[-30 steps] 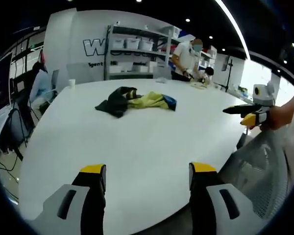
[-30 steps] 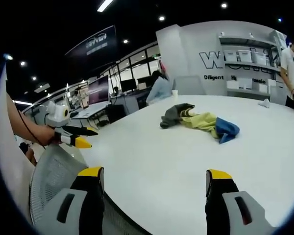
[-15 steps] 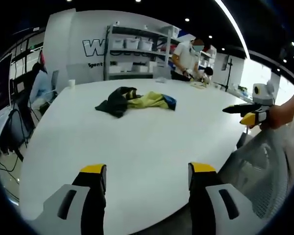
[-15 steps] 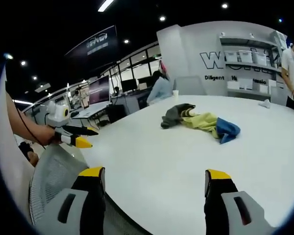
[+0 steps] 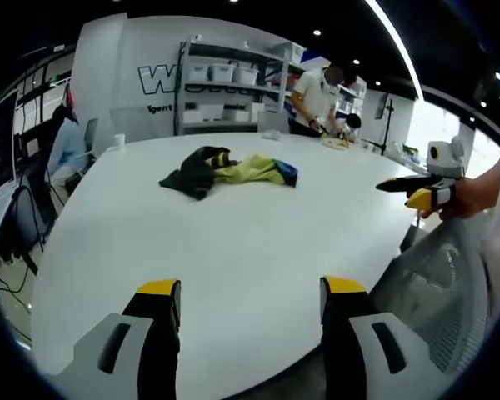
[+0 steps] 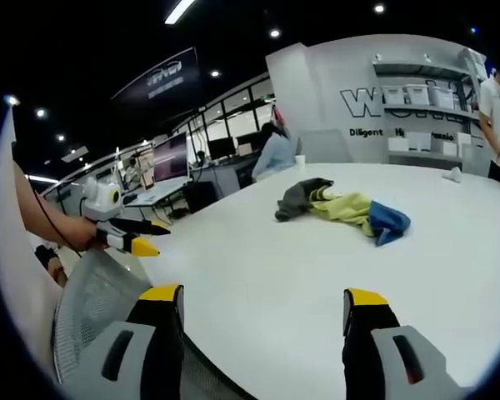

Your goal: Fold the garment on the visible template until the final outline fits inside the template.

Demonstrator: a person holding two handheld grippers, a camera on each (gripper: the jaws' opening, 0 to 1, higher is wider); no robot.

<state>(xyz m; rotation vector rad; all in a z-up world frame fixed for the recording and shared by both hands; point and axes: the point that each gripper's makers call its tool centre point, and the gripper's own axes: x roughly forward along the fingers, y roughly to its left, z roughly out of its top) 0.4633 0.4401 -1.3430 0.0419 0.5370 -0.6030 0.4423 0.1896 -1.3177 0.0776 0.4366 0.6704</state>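
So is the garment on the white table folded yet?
No. The dark, yellow and blue garment lies crumpled in a loose heap.

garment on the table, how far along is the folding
Done: nothing visible. The garment lies crumpled in a heap on the white table, and no template can be made out. In hand: nothing; the left gripper and right gripper are both open, empty, at the near edge. Left: reaching the garment, spreading it and folding it.
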